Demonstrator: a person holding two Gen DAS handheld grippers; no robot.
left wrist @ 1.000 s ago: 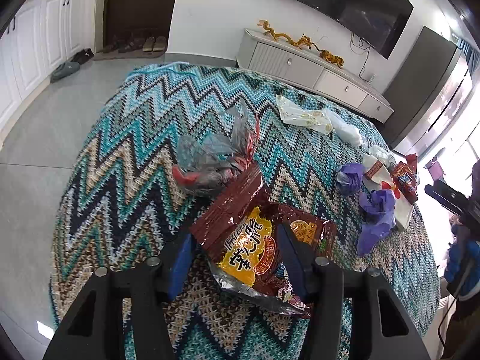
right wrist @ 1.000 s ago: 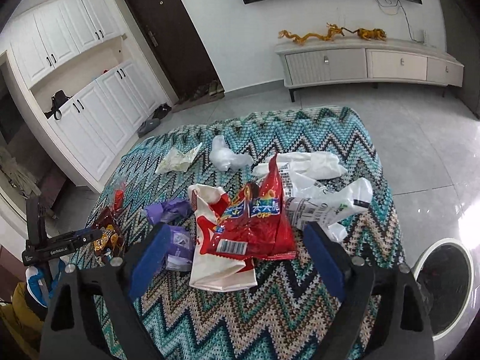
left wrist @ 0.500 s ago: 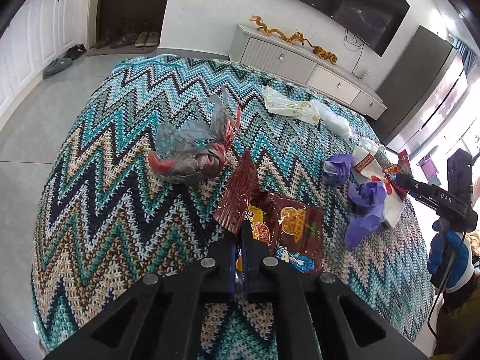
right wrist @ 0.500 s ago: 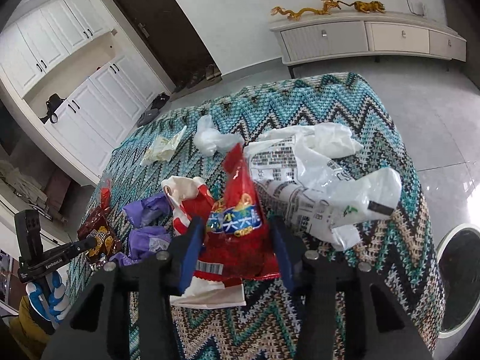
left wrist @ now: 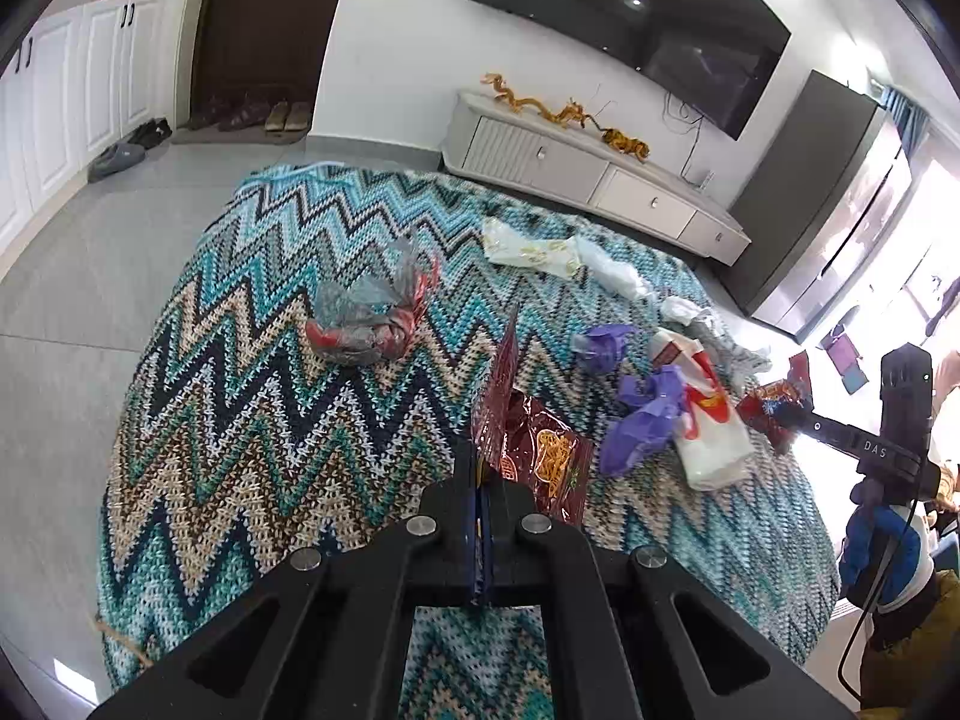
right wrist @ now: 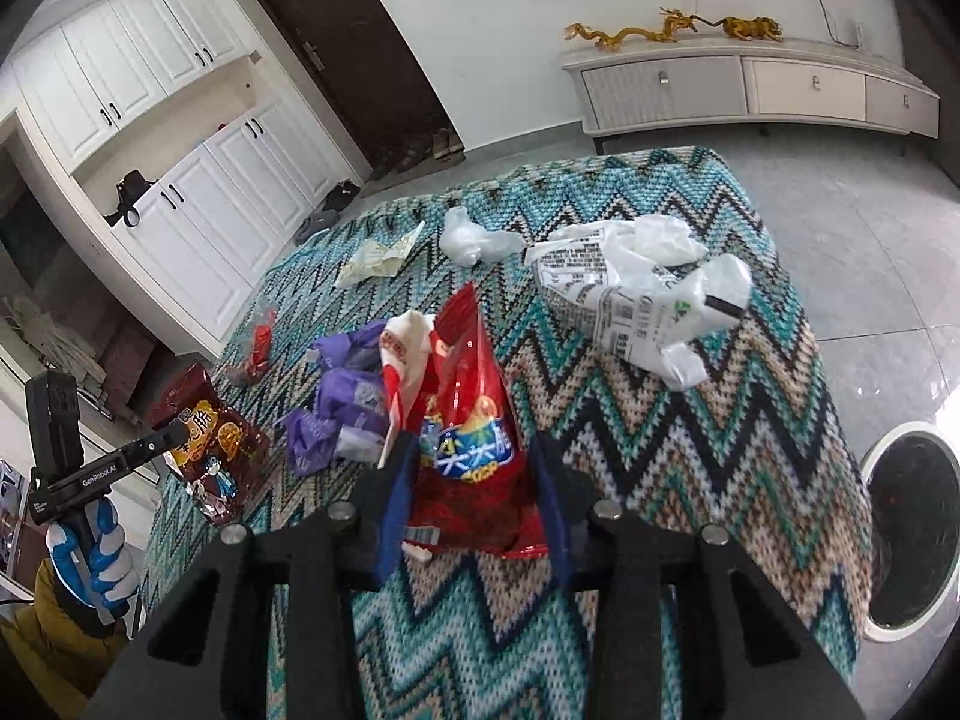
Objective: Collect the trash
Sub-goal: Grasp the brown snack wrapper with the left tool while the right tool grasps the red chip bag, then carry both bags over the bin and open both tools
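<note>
My left gripper (left wrist: 480, 474) is shut on a dark red snack bag (left wrist: 528, 438) and holds it pinched, lifted above the zigzag cloth. The same bag shows in the right wrist view (right wrist: 207, 444). My right gripper (right wrist: 474, 474) is closed around a bright red snack bag (right wrist: 465, 414), squeezing it between the blue pads (right wrist: 396, 498). Loose trash lies on the table: a grey-red plastic bag (left wrist: 366, 315), purple wrappers (left wrist: 642, 414), a white-red bag (left wrist: 711, 420), a printed white plastic bag (right wrist: 648, 294).
The table is covered by a teal zigzag knit cloth (left wrist: 240, 396). A round trash bin (right wrist: 912, 528) stands on the floor at the right of the table. A cream wrapper (right wrist: 375, 255) and a clear bag (right wrist: 471, 240) lie at the far side.
My left gripper closed on the dark red bag and lifted it. My right gripper moved onto the bright red bag and narrowed around it, raising it upright.
</note>
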